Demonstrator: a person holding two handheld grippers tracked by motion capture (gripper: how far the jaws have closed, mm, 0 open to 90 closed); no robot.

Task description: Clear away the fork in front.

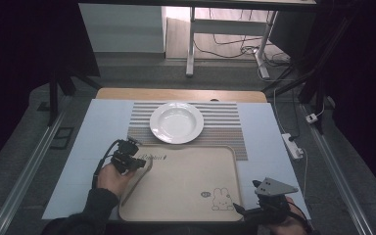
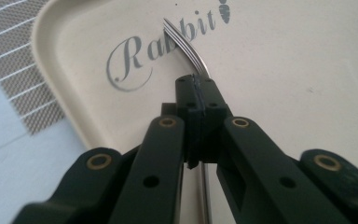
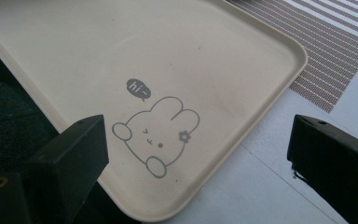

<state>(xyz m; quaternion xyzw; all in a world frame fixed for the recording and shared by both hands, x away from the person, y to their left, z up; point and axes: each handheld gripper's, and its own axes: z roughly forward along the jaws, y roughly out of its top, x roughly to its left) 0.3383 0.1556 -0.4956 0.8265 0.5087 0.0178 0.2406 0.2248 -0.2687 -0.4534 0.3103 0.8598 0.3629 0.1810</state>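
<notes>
Script word on tray [image 2: 279, 70]: "Rabbit" in grey cursive, with a small carrot sign after the last letter; fork tines [image 2: 184, 42] cover part of the middle letters.
Speech bubble on tray [image 3: 139, 89]: "hi~" in pale letters on a dark grey bubble.
Drawing under bubble: outlined rabbit [image 3: 156, 133] with a flower by its ear, printed near the tray's corner.
High view: same script line [image 1: 154, 157] runs along the tray's far edge, too small to read there.
</notes>
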